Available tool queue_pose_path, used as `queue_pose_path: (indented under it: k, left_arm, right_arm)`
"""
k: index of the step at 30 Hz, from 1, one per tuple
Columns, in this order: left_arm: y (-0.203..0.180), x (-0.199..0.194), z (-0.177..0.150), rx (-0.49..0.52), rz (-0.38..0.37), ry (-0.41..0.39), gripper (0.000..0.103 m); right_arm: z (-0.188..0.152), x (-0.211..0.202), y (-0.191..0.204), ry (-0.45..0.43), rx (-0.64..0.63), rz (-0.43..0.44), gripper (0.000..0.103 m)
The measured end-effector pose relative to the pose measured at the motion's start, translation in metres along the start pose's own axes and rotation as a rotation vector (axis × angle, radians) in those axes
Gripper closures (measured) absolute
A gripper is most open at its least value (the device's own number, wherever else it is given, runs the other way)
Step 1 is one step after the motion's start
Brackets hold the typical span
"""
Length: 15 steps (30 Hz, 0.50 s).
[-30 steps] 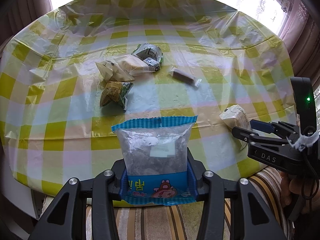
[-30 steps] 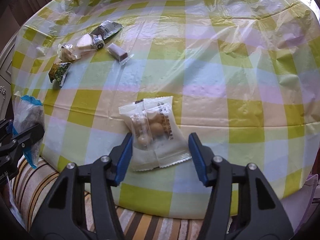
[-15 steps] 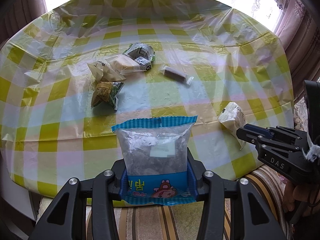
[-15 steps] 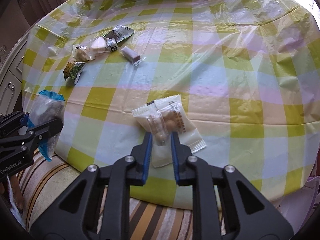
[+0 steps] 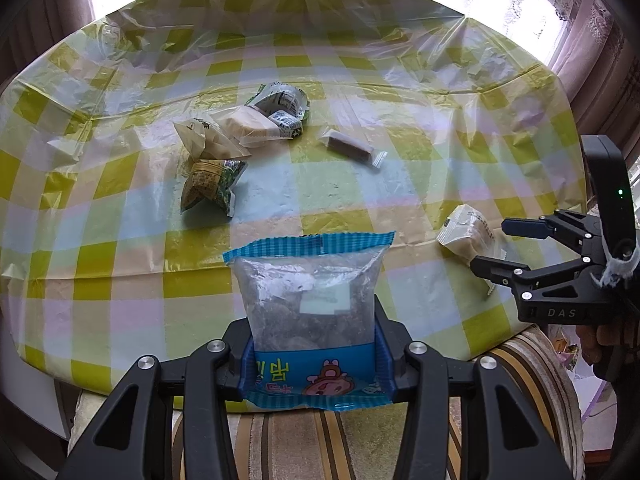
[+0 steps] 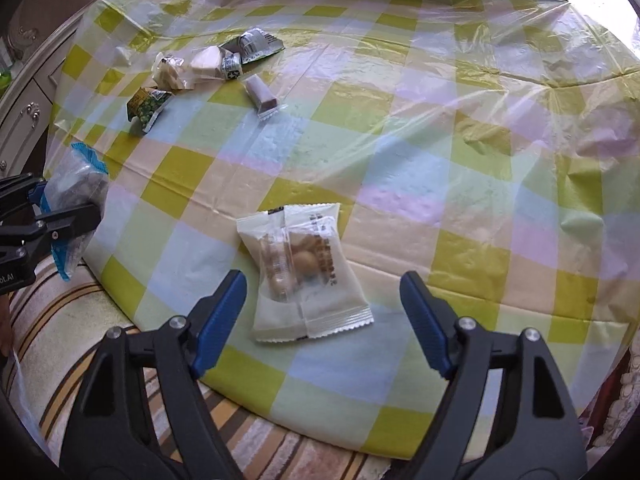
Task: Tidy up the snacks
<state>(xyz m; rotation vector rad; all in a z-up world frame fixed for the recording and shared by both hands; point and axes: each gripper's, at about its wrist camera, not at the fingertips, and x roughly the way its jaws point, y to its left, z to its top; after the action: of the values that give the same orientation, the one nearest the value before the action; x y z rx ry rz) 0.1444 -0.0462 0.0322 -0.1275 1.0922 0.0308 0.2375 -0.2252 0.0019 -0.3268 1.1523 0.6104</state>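
My left gripper [image 5: 314,354] is shut on a clear snack bag with blue ends [image 5: 310,292], held over the table's near edge; it also shows in the right wrist view [image 6: 74,192]. My right gripper [image 6: 324,312] is open and empty, its fingers on either side of a white nut packet [image 6: 304,272] lying flat near the table's front edge. That packet [image 5: 466,232] and the right gripper [image 5: 496,248] show at the right of the left wrist view. A pile of small snack packs [image 5: 240,132] and a brown wrapped bar [image 5: 348,146] lie farther back.
The round table [image 6: 460,140] has a yellow checked cloth under clear plastic. A striped cushion [image 5: 320,432] lies below the front edge. A white cabinet [image 6: 24,92] stands at the left; curtains [image 5: 600,40] hang at the back right.
My right gripper shut on the white nut packet half a second ago and has now opened, leaving the packet flat on the table. The left gripper still holds the blue bag.
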Motion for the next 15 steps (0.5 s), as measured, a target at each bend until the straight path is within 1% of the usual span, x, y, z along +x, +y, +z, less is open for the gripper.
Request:
queue_pose_path:
  k: [1, 2, 4, 6, 10, 12, 15]
  left_arm:
    - [0.001, 0.0, 0.0, -0.005, -0.001, 0.0, 0.056]
    - [0.002, 0.001, 0.001, -0.009, -0.002, 0.001, 0.056]
    - [0.003, 0.002, 0.001, -0.013, -0.001, 0.003, 0.056]
    - [0.004, 0.002, 0.001, -0.013, -0.004, 0.005, 0.056]
    - [0.005, 0.002, 0.001, -0.015, -0.011, 0.003, 0.056]
    - [0.005, 0.002, 0.001, -0.016, -0.012, 0.002, 0.056]
    - [0.006, 0.0, 0.001, -0.019, -0.013, -0.002, 0.056]
  right_arm:
    - [0.003, 0.005, 0.0, 0.025, -0.043, 0.029, 0.03]
    - [0.005, 0.008, 0.0, 0.033, -0.056, 0.048, 0.032]
    - [0.006, 0.009, 0.001, 0.031, -0.069, 0.045, 0.041]
    - [0.008, 0.01, 0.004, 0.037, -0.095, 0.029, 0.046]
    - [0.007, 0.012, 0.015, 0.036, -0.136, 0.012, 0.052]
    - [0.006, 0.01, 0.022, 0.031, -0.145, 0.039, 0.054]
    - [0.005, 0.009, 0.023, 0.02, -0.123, 0.068, 0.058]
